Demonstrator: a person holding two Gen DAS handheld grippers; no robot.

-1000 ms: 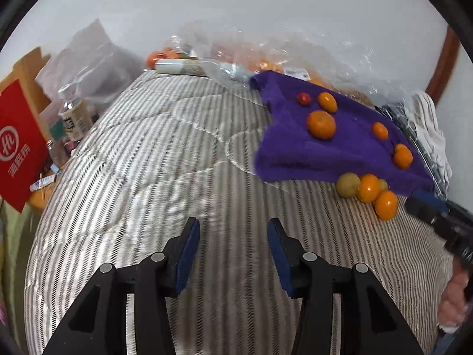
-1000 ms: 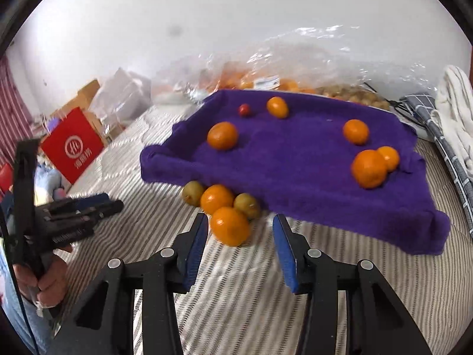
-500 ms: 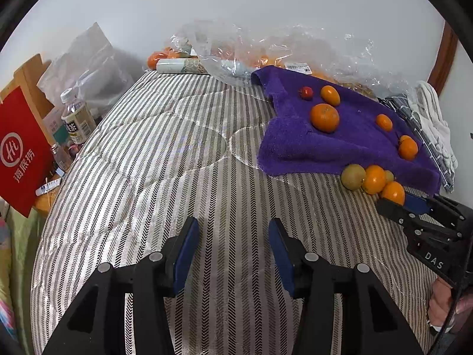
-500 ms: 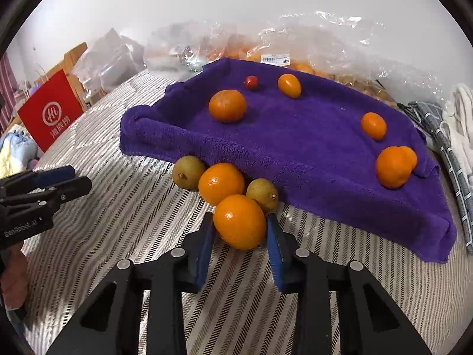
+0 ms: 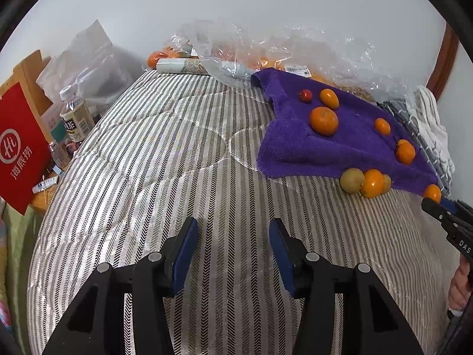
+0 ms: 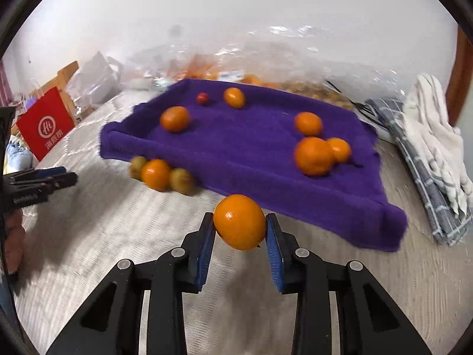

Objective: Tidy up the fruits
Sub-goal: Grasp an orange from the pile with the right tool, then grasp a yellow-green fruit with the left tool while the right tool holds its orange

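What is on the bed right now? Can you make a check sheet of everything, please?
Surface: striped quilt covering a bed.
Job's things: purple towel with five oranges and one small red fruit on it; an orange and two green fruits lie off it, by its near edge.
Clutter: clear plastic bags of fruit at the back; folded cloths on the right.
Grippers: right gripper closed on an orange, lifted off the quilt; left gripper open, nothing between its jaws.
Cables: thin dark cords behind the towel.
Surroundings: red bag, bottle, white wall.
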